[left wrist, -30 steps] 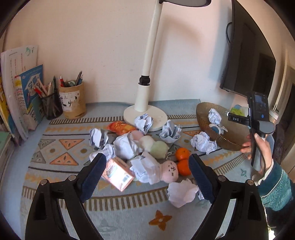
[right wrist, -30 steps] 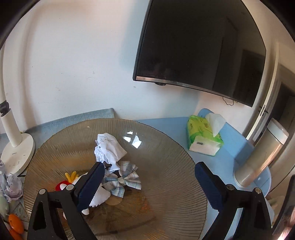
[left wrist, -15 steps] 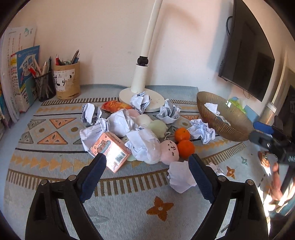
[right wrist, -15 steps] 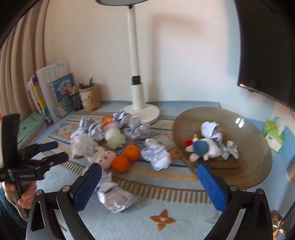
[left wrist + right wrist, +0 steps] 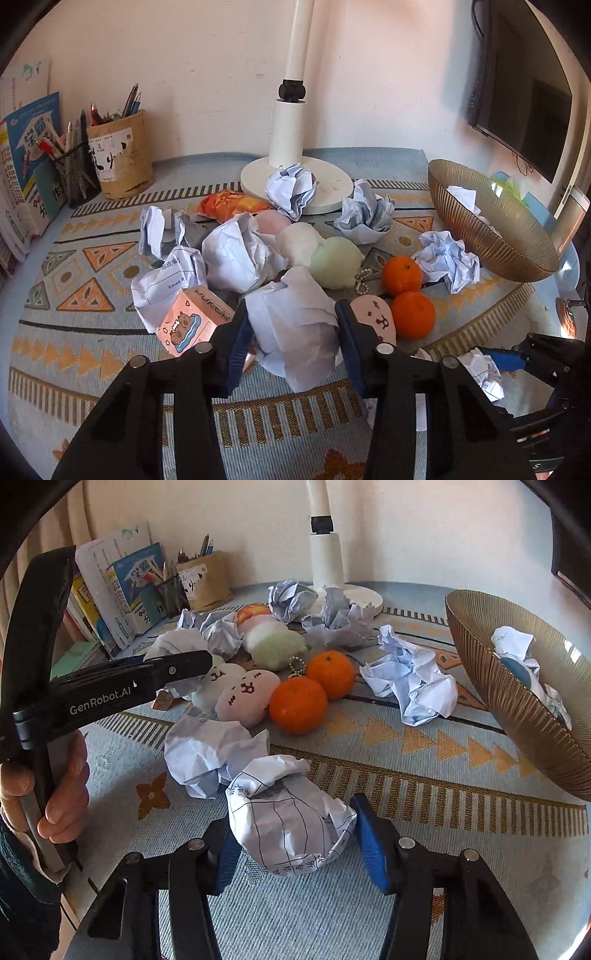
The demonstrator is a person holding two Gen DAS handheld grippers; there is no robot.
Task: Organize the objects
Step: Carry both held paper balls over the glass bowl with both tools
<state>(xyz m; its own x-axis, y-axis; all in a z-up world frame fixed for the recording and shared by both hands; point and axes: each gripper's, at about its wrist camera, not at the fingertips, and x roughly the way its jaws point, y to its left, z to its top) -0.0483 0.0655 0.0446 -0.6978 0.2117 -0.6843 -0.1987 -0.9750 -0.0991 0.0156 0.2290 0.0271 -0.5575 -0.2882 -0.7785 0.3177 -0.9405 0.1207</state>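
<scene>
A pile of crumpled paper balls, plush toys and two oranges [image 5: 400, 275] lies on the patterned mat. My left gripper [image 5: 293, 341] is closed around a crumpled white paper ball [image 5: 295, 328] in the pile, beside a pink box [image 5: 192, 319]. My right gripper [image 5: 293, 843] is closed around a lined crumpled paper ball [image 5: 288, 821] at the mat's front edge. A ribbed gold bowl [image 5: 517, 705] at the right holds paper and a toy; it also shows in the left wrist view [image 5: 495, 240].
A white lamp base [image 5: 295, 181] stands at the back centre. Pen holders [image 5: 118, 155] and books [image 5: 26, 155] line the back left. A pink face plush [image 5: 247, 696] lies by the oranges. A monitor [image 5: 524, 107] hangs at the right.
Both grippers moved down to the mat and closed, the left onto a white paper ball in the pile, the right onto a lined paper ball near the front.
</scene>
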